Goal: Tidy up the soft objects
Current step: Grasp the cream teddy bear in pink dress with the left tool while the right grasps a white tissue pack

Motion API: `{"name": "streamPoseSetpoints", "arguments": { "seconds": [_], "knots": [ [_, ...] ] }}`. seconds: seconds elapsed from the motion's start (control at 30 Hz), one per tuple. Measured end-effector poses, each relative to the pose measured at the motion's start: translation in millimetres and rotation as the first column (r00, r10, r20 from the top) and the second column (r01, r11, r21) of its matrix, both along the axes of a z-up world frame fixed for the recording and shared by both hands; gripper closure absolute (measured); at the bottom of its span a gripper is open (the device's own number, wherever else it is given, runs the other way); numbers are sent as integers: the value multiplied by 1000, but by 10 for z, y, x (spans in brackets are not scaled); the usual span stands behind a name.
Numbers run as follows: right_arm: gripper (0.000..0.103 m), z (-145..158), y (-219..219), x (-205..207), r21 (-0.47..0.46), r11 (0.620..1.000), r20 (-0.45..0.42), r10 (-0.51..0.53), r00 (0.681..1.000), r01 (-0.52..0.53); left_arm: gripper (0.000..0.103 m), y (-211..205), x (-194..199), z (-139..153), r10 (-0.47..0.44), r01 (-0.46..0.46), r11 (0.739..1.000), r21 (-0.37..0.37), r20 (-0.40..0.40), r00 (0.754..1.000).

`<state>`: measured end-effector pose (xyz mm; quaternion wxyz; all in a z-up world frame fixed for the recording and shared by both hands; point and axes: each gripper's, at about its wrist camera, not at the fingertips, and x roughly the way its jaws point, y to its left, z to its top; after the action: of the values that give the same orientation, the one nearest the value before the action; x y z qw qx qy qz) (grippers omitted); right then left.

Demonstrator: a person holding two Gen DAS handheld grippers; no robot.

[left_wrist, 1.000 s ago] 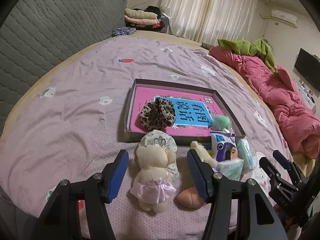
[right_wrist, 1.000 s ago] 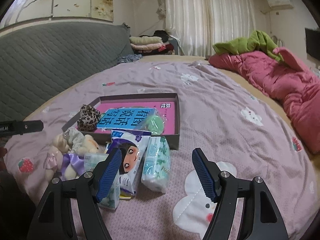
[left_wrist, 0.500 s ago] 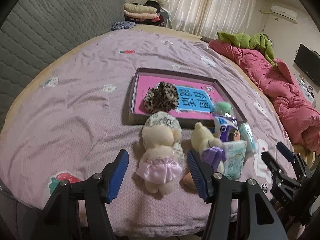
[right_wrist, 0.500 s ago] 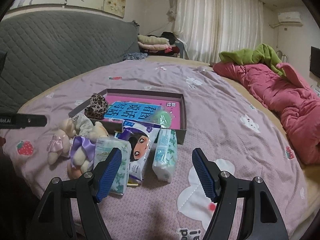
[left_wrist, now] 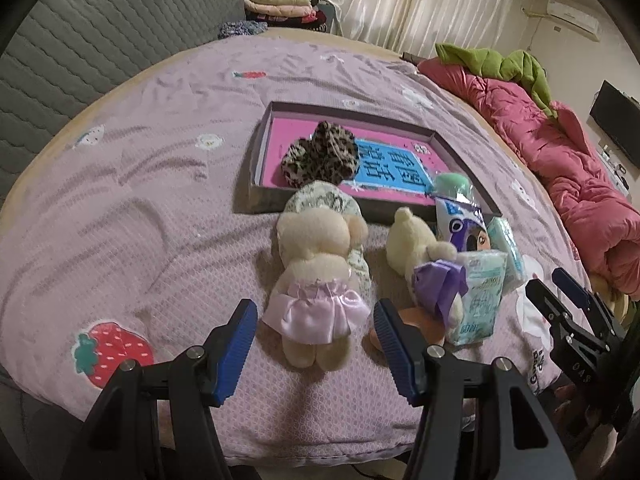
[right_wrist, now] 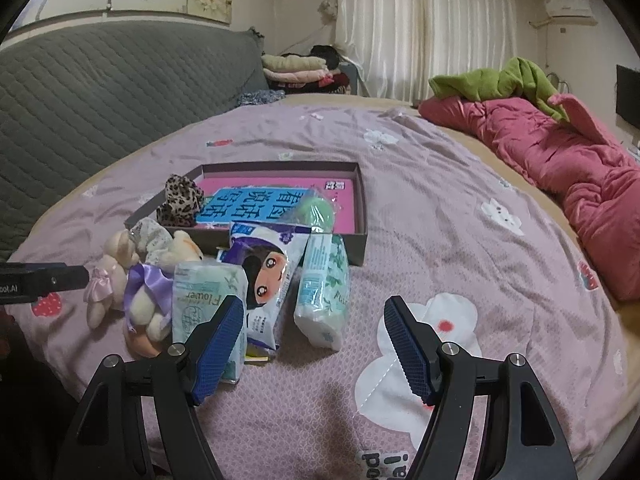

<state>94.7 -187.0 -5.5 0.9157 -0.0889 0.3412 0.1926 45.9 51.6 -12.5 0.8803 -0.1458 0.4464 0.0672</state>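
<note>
A shallow box (left_wrist: 256,168) with a pink and blue lining lies on the bed, also in the right wrist view (right_wrist: 359,216). In it are a leopard scrunchie (left_wrist: 320,158) and a green ball in wrap (left_wrist: 452,186). In front of it lie a cream bear in a pink skirt (left_wrist: 316,272), a bear with a purple bow (left_wrist: 428,268), tissue packs (right_wrist: 208,300) (right_wrist: 320,288) and a cartoon-face pack (right_wrist: 268,276). My left gripper (left_wrist: 314,344) is open just short of the pink-skirt bear. My right gripper (right_wrist: 314,344) is open and empty, short of the tissue packs.
The bed has a purple cover (left_wrist: 132,200) with strawberry and cloud prints. A pink quilt (right_wrist: 568,168) with a green garment lies along the right side. A grey padded headboard (right_wrist: 100,88) and folded clothes (right_wrist: 296,68) stand behind. The bed's near edge lies just under both grippers.
Both grippers have drawn back and risen from the objects. The left gripper's fingers, which flanked the pink-skirt bear, are now short of it. Both stay open.
</note>
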Motion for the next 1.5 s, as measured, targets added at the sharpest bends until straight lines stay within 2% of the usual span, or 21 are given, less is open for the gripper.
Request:
{"name": "streamPoseSetpoints", "arguments": {
  "seconds": [0.6, 1.0, 1.07, 1.13, 1.23, 1.33, 1.5],
  "knots": [
    [29, -185, 52, 191, -1, 1000, -41, -6, 999, 6, 43, 48, 209, -322, 44, -47, 998, -48, -69, 997],
    [29, -347, 27, 444, -28, 998, -42, -52, 998, 51, 43, 162, 220, -393, 51, -58, 992, -109, -64, 997],
    [35, -359, 0, 493, -23, 998, -43, -60, 997, 59, 43, 184, 213, -392, 49, -56, 991, -121, -60, 997],
    [51, -380, -10, 537, -38, 997, -47, -68, 997, 66, 49, 200, 206, -383, 44, -50, 989, -140, -48, 998],
    [63, -412, -40, 589, -31, 998, -65, -63, 996, 61, 54, 222, 204, -372, 41, -47, 985, -168, -35, 999],
    [72, -416, -24, 598, -38, 998, -56, -45, 997, 42, 59, 234, 201, -373, 37, -41, 980, -193, -28, 999],
    [78, -413, 14, 572, -40, 999, -53, -15, 998, 13, 63, 246, 174, -319, 39, -39, 979, -198, -2, 999]
  ]
}}
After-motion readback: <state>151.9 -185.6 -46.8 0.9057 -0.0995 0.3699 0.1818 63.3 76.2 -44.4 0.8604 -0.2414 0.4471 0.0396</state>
